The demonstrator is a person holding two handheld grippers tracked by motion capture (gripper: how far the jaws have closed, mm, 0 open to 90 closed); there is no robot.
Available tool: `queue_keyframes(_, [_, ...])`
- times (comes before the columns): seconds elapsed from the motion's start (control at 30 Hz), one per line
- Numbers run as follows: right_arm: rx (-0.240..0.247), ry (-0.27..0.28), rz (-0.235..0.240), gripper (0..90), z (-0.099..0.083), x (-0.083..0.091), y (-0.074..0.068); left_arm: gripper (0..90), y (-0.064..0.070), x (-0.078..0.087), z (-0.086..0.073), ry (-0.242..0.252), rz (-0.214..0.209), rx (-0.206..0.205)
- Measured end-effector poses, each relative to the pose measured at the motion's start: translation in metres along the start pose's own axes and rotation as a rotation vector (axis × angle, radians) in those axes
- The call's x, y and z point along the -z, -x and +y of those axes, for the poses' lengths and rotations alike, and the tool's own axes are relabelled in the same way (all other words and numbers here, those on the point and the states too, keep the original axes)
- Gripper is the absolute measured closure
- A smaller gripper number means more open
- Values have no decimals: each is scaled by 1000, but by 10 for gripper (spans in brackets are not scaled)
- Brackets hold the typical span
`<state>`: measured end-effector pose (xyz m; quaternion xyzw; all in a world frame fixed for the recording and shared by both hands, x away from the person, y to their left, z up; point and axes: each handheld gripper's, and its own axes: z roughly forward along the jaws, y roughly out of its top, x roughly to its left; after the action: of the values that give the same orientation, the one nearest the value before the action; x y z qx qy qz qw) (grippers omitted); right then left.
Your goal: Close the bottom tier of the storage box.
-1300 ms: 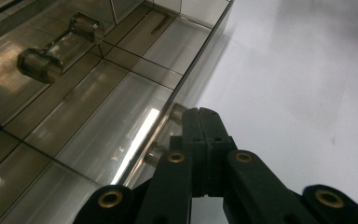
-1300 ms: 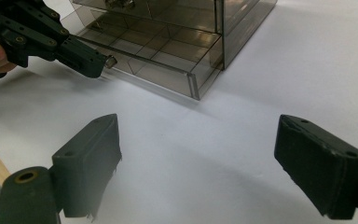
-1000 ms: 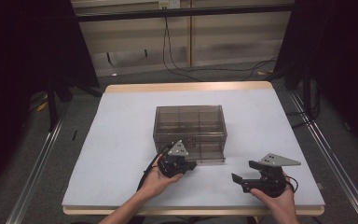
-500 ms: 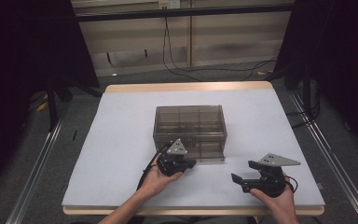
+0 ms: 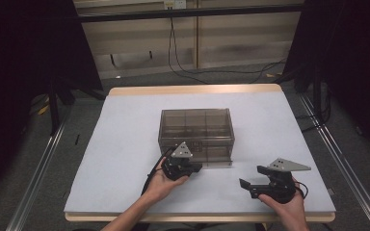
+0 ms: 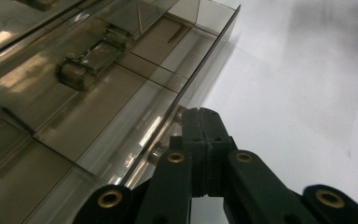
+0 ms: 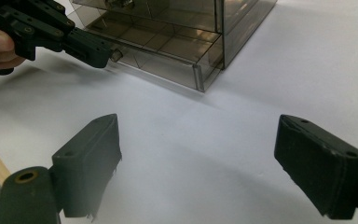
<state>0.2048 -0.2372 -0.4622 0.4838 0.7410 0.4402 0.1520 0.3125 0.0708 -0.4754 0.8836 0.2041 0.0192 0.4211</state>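
- Smoky see-through plastic makes up the drawer cabinet [image 5: 196, 134], which sits near the middle of the white table [image 5: 125, 144], its front turned toward me so both hands can reach it.
- My left gripper [image 5: 194, 168] is at the cabinet's lower front. In the left gripper view its jaws are pressed together with no gap between them, and a small knob [image 7: 116, 55] sits right at their tips.
- From the right gripper view, that knob pokes out just past the left gripper's tip on the bottom drawer [image 7: 168, 58]. I judge the jaws are pinched on the knob's stem, though the contact itself is hidden by the jaws.
- The bottom drawer appears to stand a little forward of the cabinet's front, so I take the step in hand to be pulling it open. I hold low and level because the pull should run straight along the drawer's slide.
- Inside an upper compartment I can see a small metallic object [image 6: 87, 63] through the tinted wall; I cannot tell what it is.
- My right gripper [image 5: 246, 186] waits well apart on the near right of the table, jaws spread wide and empty, pointing at the cabinet's corner. I keep it there to be ready to steady the light cabinet if it drags.
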Motion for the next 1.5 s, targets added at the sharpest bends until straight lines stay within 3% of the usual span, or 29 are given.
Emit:
queue_keyframes(0.73, [-2,5,-5,144,0,1,1,900,-5,0,0,6,10,4])
queue_keyframes(0.9, [4,2,-2,144,0,0,0,900,-6,0,0,2,33,7])
queue_keyframes(1.33, [-3,0,3,144,0,0,0,898,-7,-1,-1,9,42,19])
queue_keyframes(1.5, [-3,-2,3,144,0,0,0,900,-9,0,-1,6,54,4])
